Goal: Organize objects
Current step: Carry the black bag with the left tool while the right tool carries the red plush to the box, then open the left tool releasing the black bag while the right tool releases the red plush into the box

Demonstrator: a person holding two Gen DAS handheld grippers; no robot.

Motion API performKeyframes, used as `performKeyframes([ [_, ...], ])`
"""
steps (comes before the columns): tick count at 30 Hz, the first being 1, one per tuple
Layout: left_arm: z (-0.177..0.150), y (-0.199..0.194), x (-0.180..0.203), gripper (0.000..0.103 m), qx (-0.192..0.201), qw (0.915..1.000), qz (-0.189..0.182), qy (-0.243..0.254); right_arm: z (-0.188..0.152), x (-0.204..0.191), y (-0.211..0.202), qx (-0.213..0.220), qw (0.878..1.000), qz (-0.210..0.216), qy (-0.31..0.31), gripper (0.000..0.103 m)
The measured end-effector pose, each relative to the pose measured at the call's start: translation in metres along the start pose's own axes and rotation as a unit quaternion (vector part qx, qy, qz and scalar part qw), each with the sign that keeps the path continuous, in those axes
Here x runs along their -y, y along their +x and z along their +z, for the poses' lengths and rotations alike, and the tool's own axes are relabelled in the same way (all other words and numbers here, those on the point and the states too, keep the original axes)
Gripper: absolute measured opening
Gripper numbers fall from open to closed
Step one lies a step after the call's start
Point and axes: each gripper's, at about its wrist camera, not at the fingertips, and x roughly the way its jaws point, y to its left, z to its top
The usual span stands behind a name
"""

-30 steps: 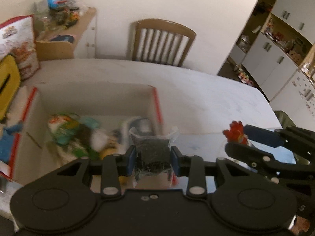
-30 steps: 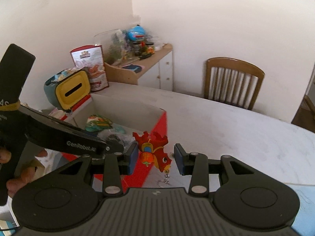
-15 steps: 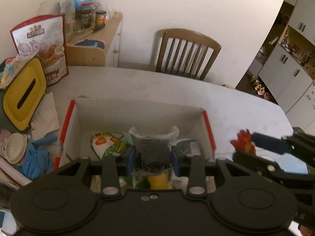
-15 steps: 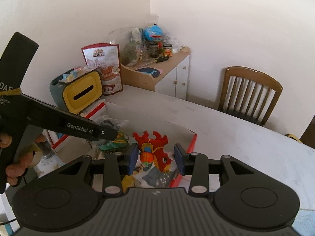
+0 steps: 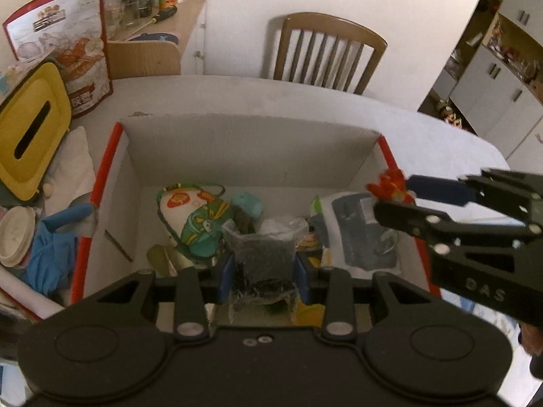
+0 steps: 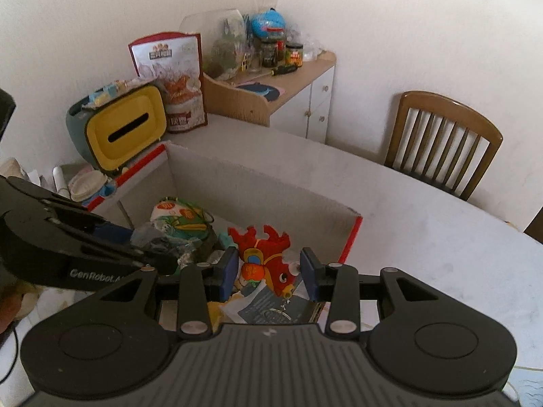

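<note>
With both loads over the open box [image 5: 244, 142], I'm close to the drop. My left hand-held gripper [image 5: 264, 273] is clamped on a clear bag of dark bits [image 5: 263, 254], hanging above the box middle. My right hand-held gripper [image 6: 268, 273] stands part open with the red fish toy [image 6: 268, 261] between the pads, apparently pinched, over the box's 3 o'clock side in the left wrist view.

Risks: the two tools sit near each other, so I judge a clash likely if both go down together. The toy's keyring [image 6: 276, 315] dangles and could snag on the red rim. The bag looks floppy and could land on the green pouch [image 5: 197, 224] and slide.

Hard to tell: the box floor at 6 o'clock is hidden behind the tool bodies, and whether both pads really touch the toy. The bag's contents are unreadable.
</note>
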Motion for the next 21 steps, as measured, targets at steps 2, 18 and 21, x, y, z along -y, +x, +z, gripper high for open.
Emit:
performKeyframes([
  [2,-0.003,0.006,0.002,0.036,-0.003,0.9999,-0.001,0.01,-0.002,-0.001,0.009,-0.006,1.0,0.002,-0.009,0.039],
  [18,-0.015,0.047,0.011,0.037,-0.039,0.9979,-0.02,0.049,-0.014,0.001,0.063,-0.07,0.997,-0.006,-0.033,0.039],
  [21,-0.013,0.047,0.011,0.037,-0.041,0.9979,-0.021,0.046,-0.015,-0.002,0.065,-0.07,0.997,-0.006,-0.04,0.039],
])
